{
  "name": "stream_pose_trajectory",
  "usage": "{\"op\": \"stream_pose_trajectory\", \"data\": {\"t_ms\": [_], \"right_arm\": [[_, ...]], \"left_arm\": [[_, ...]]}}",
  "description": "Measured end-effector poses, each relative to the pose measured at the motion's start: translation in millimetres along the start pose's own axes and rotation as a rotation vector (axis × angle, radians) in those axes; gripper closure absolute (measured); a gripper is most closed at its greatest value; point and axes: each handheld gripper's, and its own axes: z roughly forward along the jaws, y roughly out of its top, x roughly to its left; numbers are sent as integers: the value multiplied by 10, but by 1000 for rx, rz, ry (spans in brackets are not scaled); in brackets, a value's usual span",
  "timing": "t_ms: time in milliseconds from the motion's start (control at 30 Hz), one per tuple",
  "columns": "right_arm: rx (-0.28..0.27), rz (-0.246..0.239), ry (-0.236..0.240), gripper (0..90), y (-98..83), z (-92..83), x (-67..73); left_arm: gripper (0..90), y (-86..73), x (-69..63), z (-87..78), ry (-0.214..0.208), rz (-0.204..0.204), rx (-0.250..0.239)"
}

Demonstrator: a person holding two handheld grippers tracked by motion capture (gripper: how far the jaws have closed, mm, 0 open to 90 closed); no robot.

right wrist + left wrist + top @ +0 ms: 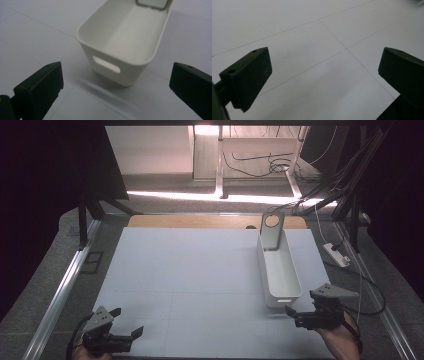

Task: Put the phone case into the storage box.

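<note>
Right gripper view: right gripper (116, 82) gapes empty before the bin (125, 42); left gripper (324, 75) gapes too. A careless approach could shove the light bin.

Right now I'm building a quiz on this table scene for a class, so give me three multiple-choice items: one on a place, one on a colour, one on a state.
1. Where does the bin stand on the white table?
A. on its right side, ahead of the right gripper
B. at the near left corner
C. on the floor past the table

2. What colour is the bin?
A. red
B. white
C. black

3. How does the left gripper stand?
A. shut on the bin
B. shut on a cable
C. open, holding nothing

Answers:
1. A: the high view shows it on the table's right, just beyond the right gripper.
2. B: its walls are white in the right gripper view.
3. C: in the left gripper view, its jaws stand wide apart over bare table.
</note>
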Motion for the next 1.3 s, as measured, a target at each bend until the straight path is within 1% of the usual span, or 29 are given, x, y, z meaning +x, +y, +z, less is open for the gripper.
{"op": "stream_pose_trajectory", "data": {"t_ms": [33,67,133,367,567,833,900,967,1033,1167,1233,1300], "right_arm": [[0,0,0,0,0,0,0],[5,6,2,0,-54,-26,4],[5,6,1,0,-72,-33,5],[9,29,-4,0,-223,-94,5],[22,25,-19,0,-337,-111,10],[30,37,-41,0,-467,-157,4],[39,39,-47,0,-489,-169,0],[32,44,-50,0,-498,-188,-4],[36,45,-50,0,-501,-191,-5],[68,51,-53,0,-512,-186,-25],[71,56,-51,0,-512,-179,-29],[75,50,-53,0,-514,-177,-30]], "left_arm": [[0,0,0,0,0,0,0],[0,0,3,-1,-1,-1,0],[0,0,3,-1,-1,-1,0],[0,-2,9,-5,-5,-7,-4],[0,-4,14,-6,-3,-13,-6],[0,-9,19,-12,-4,-16,-9],[0,-10,20,-13,-3,-18,-10],[0,-10,21,-14,-2,-18,-10],[0,-11,21,-13,-2,-18,-11],[0,-10,18,-9,0,-17,-7],[0,-9,19,-7,0,-18,-6],[0,-5,19,-6,-1,-20,-9]]}}
